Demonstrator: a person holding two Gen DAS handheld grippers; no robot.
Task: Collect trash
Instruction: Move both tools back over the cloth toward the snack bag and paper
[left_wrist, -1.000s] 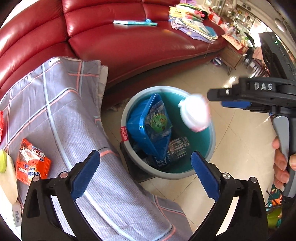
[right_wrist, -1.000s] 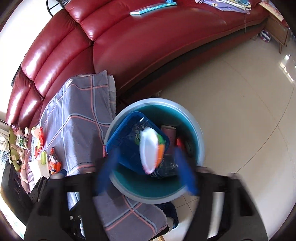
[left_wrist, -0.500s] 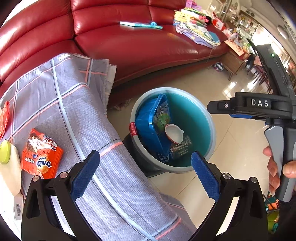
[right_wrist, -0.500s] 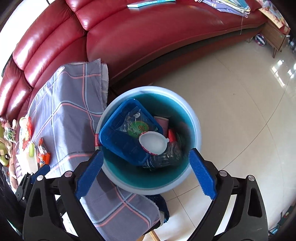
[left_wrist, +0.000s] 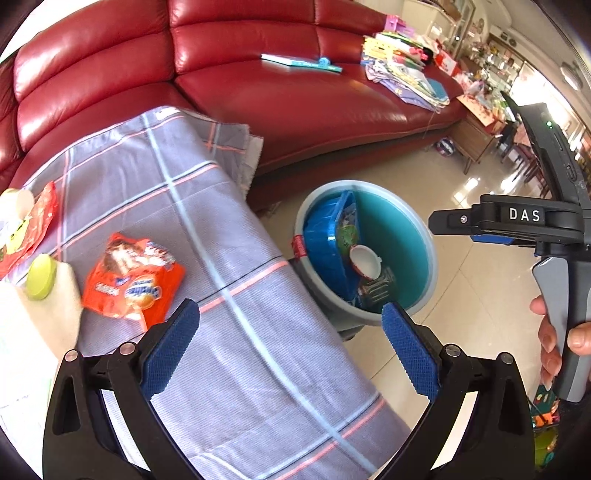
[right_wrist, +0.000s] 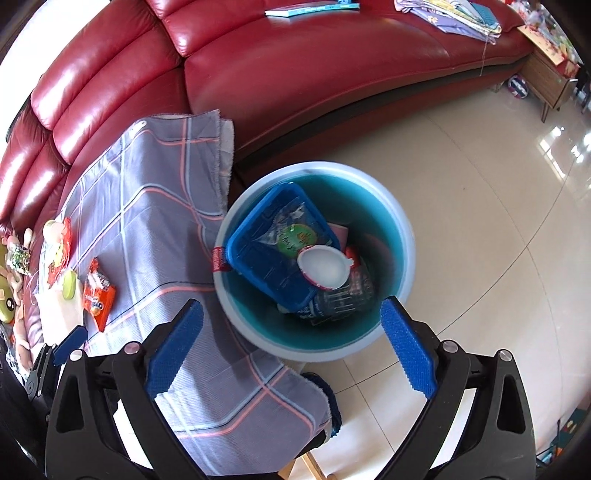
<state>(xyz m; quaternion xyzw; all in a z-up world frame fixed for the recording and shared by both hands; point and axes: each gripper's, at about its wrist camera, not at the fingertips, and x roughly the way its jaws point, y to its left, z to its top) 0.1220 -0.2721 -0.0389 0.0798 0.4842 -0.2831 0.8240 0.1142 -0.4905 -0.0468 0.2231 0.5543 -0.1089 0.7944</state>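
Observation:
A teal bin (left_wrist: 417, 225) (right_wrist: 399, 236) stands on the floor beside the cloth-covered table. Inside lie a blue tray (right_wrist: 266, 254), a white cup (right_wrist: 324, 266) (left_wrist: 365, 257), a clear bag with a green label and a crushed bottle. An orange snack packet (left_wrist: 133, 284) (right_wrist: 96, 293) lies on the grey checked cloth (left_wrist: 207, 229). My left gripper (left_wrist: 291, 347) is open and empty above the cloth's edge. My right gripper (right_wrist: 291, 347) is open and empty above the bin, and shows from the side in the left wrist view (left_wrist: 491, 225).
A white bottle with a green cap (left_wrist: 40, 277) and a red wrapper (left_wrist: 29, 229) lie left of the packet. A red leather sofa (left_wrist: 295, 103) stands behind, with a book (left_wrist: 301, 62) and folded clothes (left_wrist: 406, 77). Tiled floor (right_wrist: 498, 206) lies to the right.
The white cup dropped from my right gripper into the bin and now rests there. My left gripper swung left over the cloth, bringing the packet and bottle nearer.

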